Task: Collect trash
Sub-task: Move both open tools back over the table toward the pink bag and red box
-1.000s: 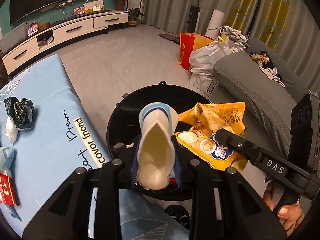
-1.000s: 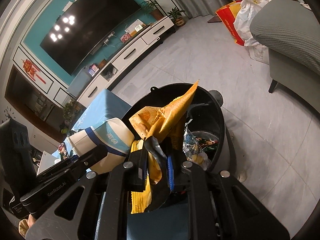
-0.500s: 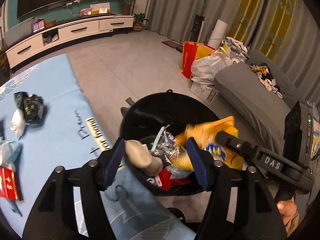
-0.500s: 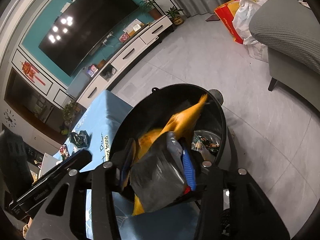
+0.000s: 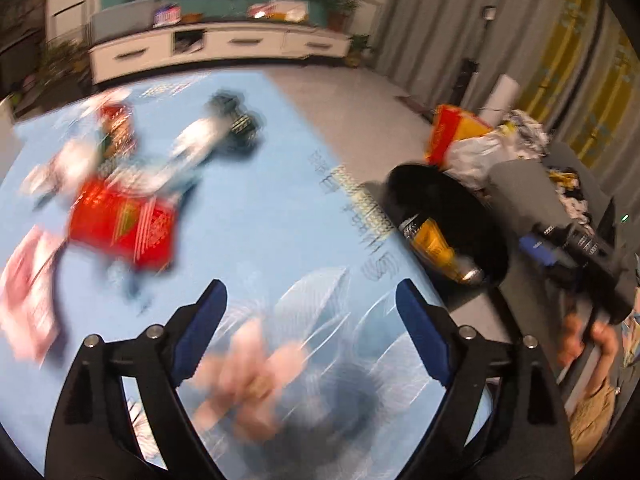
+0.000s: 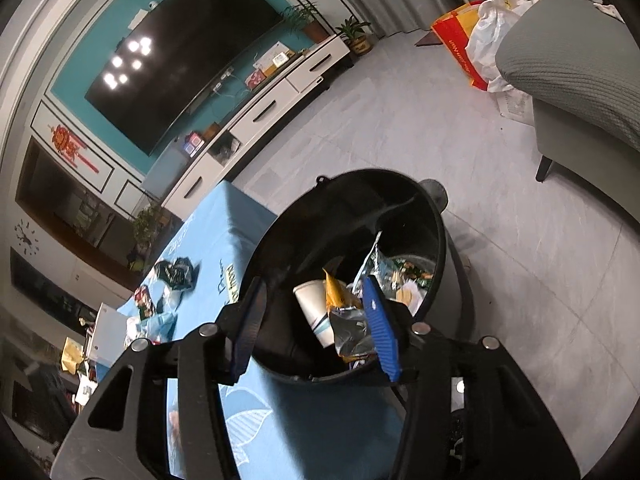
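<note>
1. Living room under dim light: grey tile floor (image 6: 400, 128), curved TV (image 6: 176, 52) on a teal wall, white TV cabinet (image 6: 276, 100), grey sofa (image 6: 580, 64); a low table under a light-blue tablecloth (image 5: 256, 208) stands against a black trash bin (image 6: 400, 200).
2. Right gripper (image 6: 316, 328) hangs over the bin's near rim; I read its jaws as having just been opening, now apart with nothing pressed between the blue pads.
3. Inside the bin: white paper cup (image 6: 316, 312), yellow snack bag (image 6: 338, 294) beside it, foil wrappers (image 6: 376, 264).
4. Left gripper (image 5: 312, 324) is over the tablecloth, view heavily blurred; jaws have just been opening, now wide and empty.
5. Trash on the cloth: red packet (image 5: 124, 224), crumpled black wrapper (image 5: 236, 124); other pieces too smeared to name.
</note>
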A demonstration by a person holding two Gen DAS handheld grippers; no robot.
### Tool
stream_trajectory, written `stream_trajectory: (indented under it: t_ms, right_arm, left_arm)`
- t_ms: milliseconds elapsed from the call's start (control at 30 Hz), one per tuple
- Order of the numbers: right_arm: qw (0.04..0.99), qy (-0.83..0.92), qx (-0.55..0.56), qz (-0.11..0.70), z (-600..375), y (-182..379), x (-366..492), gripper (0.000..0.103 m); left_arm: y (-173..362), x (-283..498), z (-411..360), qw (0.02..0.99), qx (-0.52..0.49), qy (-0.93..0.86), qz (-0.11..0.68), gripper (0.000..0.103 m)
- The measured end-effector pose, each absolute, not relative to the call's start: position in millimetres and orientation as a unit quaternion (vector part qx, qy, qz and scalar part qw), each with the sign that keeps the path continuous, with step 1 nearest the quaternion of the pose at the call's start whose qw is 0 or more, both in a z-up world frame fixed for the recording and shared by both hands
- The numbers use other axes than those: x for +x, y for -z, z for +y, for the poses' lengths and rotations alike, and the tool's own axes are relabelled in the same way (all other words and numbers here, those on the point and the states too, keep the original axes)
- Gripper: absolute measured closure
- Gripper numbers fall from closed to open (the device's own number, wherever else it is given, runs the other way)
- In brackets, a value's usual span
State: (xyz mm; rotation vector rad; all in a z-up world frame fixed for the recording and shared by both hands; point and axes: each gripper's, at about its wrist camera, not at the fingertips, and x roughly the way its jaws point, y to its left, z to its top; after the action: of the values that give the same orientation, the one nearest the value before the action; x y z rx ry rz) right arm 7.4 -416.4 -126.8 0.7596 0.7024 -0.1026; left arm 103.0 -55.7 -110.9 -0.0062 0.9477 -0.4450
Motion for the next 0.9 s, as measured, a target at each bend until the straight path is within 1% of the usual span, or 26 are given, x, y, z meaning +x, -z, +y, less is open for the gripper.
stream_trajectory:
  t_ms: [100, 233, 333, 467, 600, 733, 833, 900]
  right_arm:
    - [0.868, 0.034, 0.353, 0.348, -401, 125, 9, 0.052]
    - [0.869, 0.006, 0.328, 0.369, -369, 121, 12, 0.052]
    - [0.871, -0.017, 0.301, 0.388, -341, 119, 16, 0.052]
    - [0.87, -0.048, 0.263, 0.414, -304, 120, 19, 0.047]
    - [0.867, -0.08, 0.228, 0.435, -269, 120, 25, 0.047]
    - [0.861, -0.105, 0.21, 0.45, -245, 120, 30, 0.039]
    - [0.853, -0.124, 0.208, 0.463, -230, 122, 37, 0.036]
    - [0.846, -0.131, 0.212, 0.471, -221, 123, 41, 0.031]
  left_arm:
    - [126, 88, -28, 0.858, -0.019, 0.184, 0.48, 0.016]
    - [135, 74, 1, 0.853, -0.046, 0.162, 0.494, 0.016]
    - [132, 62, 14, 0.86, -0.049, 0.149, 0.486, 0.013]
    - [126, 52, 33, 0.869, -0.059, 0.138, 0.472, 0.012]
    - [127, 45, 55, 0.873, -0.074, 0.121, 0.466, 0.012]
    - [130, 40, 84, 0.875, -0.105, 0.098, 0.462, 0.012]
    - [135, 37, 105, 0.874, -0.132, 0.081, 0.46, 0.012]
    - [138, 36, 120, 0.873, -0.15, 0.07, 0.459, 0.012]
